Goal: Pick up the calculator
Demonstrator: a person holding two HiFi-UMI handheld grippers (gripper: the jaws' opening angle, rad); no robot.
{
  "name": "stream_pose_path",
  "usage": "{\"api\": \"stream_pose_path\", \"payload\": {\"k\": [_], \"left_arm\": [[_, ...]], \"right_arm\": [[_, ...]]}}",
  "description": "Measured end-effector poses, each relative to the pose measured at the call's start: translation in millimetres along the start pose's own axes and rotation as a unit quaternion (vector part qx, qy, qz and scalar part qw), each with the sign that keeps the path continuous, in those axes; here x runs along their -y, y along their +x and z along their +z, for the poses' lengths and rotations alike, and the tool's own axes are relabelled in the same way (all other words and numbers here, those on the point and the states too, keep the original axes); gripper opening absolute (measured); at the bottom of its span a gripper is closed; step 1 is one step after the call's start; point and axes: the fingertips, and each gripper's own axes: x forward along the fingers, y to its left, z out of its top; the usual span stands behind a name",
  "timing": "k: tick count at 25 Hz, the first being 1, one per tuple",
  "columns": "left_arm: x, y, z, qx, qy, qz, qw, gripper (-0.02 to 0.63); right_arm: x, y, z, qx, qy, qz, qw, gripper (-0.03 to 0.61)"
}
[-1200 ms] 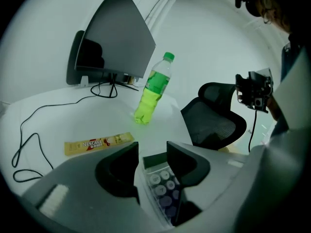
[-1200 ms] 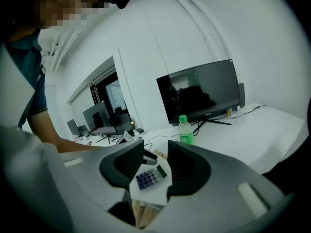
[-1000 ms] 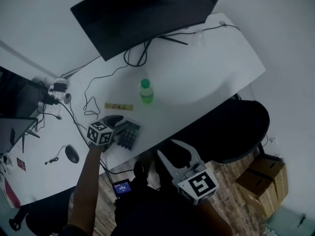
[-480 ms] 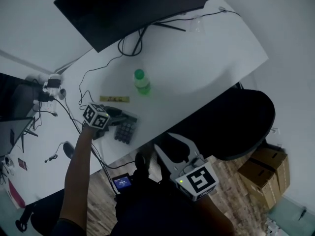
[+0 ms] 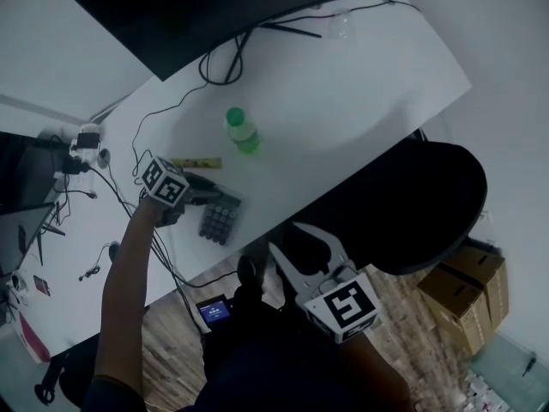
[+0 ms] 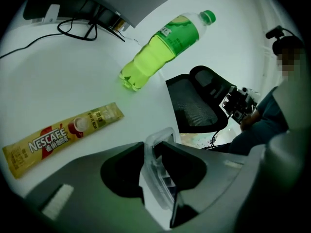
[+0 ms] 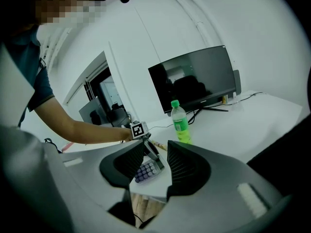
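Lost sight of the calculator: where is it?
Head view, left: the calculator is near the desk's front edge, below the sachet, between the left gripper's jaws, which have just been closing.

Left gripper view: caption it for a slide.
Left gripper, jaws just closed, clamps the calculator; coffee sachet and bottle beyond.

The head view looked steeply down on the tabletop (image 5: 343,93) from above both hand-held grippers. The camera on the left hand-held gripper (image 5: 204,199) sat close over it, facing the bottle (image 6: 155,52) ahead. That on the right hand-held gripper (image 5: 296,243) watched from farther back. All showed bottle and calculator (image 5: 220,221).
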Motion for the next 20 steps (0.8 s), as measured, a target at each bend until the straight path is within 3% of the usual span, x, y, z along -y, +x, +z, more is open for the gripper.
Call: {"api": "stream_pose_path", "payload": {"k": [4,10,20], "left_arm": [[5,2,1,0.018,0.015,0.003,0.9997,0.107],[13,-7,5,0.099,0.03,0.027,0.9942,0.094],[26,-34,1,0.229,0.021,0.093,0.9687,0.084]], "right_arm": [[1,-1,-2,0.001,0.0,-0.002,1.0,0.137],[-2,-1,-3,-0.001,-0.012,-0.002,1.0,0.137],[-27,2,-1,-0.006,-0.038,0.005,0.999,0.137]]}}
